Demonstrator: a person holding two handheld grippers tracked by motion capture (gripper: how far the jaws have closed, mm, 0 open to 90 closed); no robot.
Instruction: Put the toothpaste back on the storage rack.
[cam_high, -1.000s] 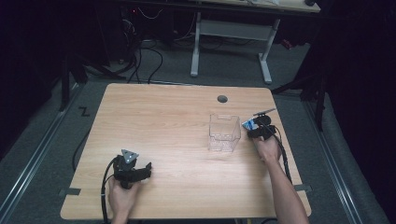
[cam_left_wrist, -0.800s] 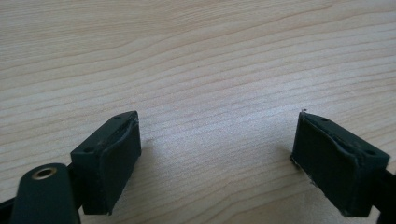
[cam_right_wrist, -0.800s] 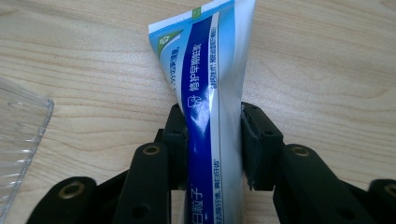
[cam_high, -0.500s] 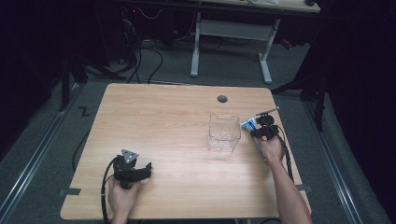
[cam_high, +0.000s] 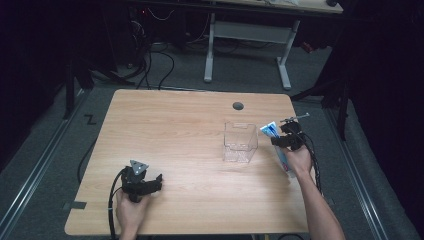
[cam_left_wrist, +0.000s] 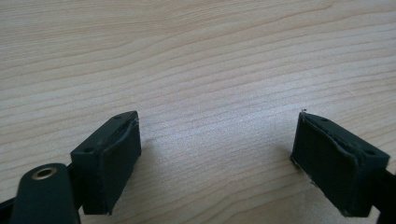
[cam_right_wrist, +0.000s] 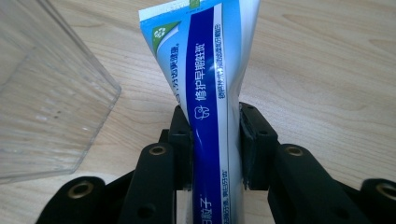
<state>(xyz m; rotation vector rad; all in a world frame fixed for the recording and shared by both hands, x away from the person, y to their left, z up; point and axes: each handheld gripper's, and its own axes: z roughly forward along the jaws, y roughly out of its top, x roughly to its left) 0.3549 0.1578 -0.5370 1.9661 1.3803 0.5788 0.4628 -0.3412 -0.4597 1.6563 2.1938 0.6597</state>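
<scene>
The right hand-held gripper (cam_right_wrist: 215, 140) has just been closing, and its jaws now pinch a blue and white toothpaste tube (cam_right_wrist: 205, 70), which stands up between them. So the pick-up looks done. Just beside this hand-held gripper, on its left, waits the clear plastic box (cam_high: 240, 142), and it seems empty; putting the tube inside is probably what remains. The left hand-held gripper (cam_left_wrist: 217, 154) rests spread over the bare counter (cam_high: 170, 125), holding nothing.

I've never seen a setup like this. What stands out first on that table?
The blue-and-white toothpaste tube clamped in the right hand-held gripper at the table's right edge catches the eye. Right beside it stands a clear plastic box. At the near left corner, the left hand-held gripper sits open over bare wooden table.
</scene>
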